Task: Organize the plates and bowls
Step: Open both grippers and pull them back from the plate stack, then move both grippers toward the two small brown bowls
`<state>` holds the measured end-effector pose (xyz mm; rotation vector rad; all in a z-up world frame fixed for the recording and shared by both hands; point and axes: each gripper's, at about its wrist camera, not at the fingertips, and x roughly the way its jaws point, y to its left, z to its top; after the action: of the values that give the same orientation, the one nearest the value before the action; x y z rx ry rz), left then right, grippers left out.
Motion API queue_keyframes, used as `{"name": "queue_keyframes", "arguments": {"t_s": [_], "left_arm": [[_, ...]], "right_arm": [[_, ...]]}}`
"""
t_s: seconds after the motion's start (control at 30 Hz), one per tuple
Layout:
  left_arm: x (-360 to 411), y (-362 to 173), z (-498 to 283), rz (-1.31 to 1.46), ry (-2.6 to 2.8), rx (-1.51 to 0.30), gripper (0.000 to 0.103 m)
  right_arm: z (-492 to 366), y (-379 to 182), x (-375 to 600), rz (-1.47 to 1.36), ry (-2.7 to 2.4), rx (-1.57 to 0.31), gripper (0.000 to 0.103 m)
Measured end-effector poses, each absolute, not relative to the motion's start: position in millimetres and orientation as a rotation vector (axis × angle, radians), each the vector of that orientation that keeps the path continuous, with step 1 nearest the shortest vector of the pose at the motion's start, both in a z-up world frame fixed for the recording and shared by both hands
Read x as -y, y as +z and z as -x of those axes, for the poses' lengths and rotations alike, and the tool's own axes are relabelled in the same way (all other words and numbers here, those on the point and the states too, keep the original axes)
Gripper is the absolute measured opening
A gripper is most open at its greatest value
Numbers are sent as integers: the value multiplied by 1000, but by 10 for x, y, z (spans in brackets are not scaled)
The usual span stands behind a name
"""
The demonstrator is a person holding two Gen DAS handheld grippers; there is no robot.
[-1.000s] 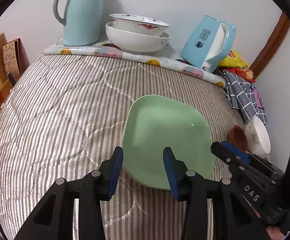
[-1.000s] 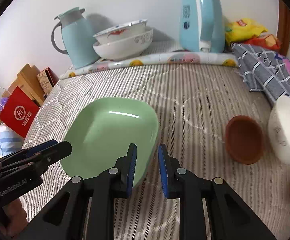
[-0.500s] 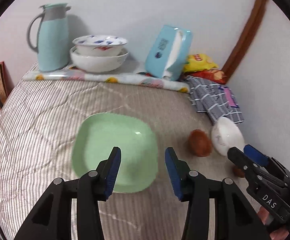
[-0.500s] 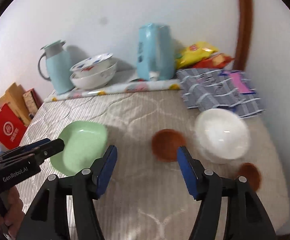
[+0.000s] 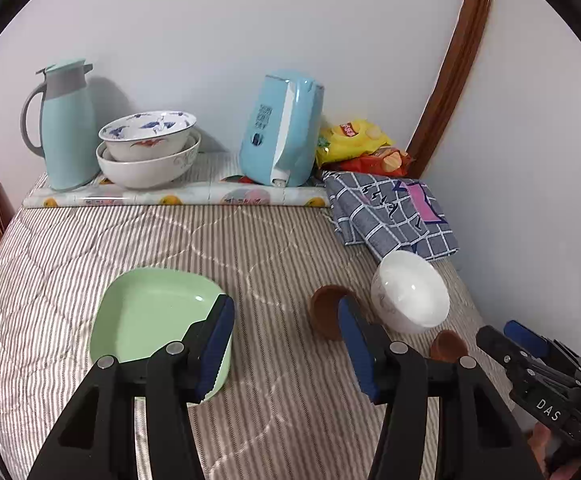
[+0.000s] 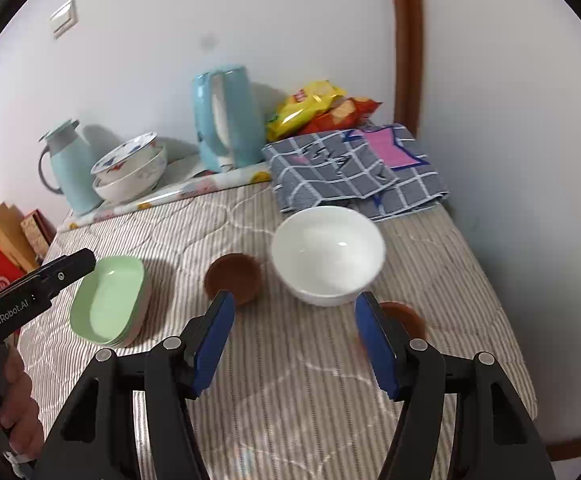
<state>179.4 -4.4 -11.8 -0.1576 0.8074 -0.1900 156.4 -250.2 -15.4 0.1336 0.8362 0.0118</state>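
So both grippers are empty right now: the left gripper [image 5: 286,338] has its blue-padded fingers [image 5: 216,340] spread wide apart, and the right gripper [image 6: 294,344] is splayed just as wide, nothing between them. Looks to me like the between-picks step, with the pale green squarish glossy plate [image 6: 108,304] sitting flat on the striped quilted bed [image 6: 314,380] over on the left; from the right wrist view there seem to be more plates stacked under it, though I can't count them. The right gripper points at the big white glazed ceramic bowl [image 6: 327,254], which sits near the folded blue-grey checked cloth [image 6: 350,168], with the small round brown bowl [image 6: 232,276] just beside it on the left and a second little brown dish [image 6: 400,316] near its front right, partly hidden behind a finger. My guess is the white bowl goes next, and that calls for pinching one side of the rim, since it's smooth, deep and round, so probably slippery. The brown ones look matte, maybe wood or plastic, hard to say. The soft quilt gives a bit, so pushing down could tip things. At the back, two nested painted porcelain bowls [image 5: 148,148] stand beside the light blue thermos jug [image 5: 64,124], a likely spot for bowls.
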Motion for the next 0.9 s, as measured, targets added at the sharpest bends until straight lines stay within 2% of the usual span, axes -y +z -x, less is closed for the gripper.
{"name": "queue_keyframes", "arguments": {"t_s": [0.47, 0.9], "left_arm": [[316, -58, -1976, 133, -180, -798, 53], [547, -464, -2252, 139, -223, -927, 53]], "right_arm": [[-1661, -189, 2997, -180, -35, -864, 62], [-1769, -514, 3357, -214, -95, -899, 62]]}}
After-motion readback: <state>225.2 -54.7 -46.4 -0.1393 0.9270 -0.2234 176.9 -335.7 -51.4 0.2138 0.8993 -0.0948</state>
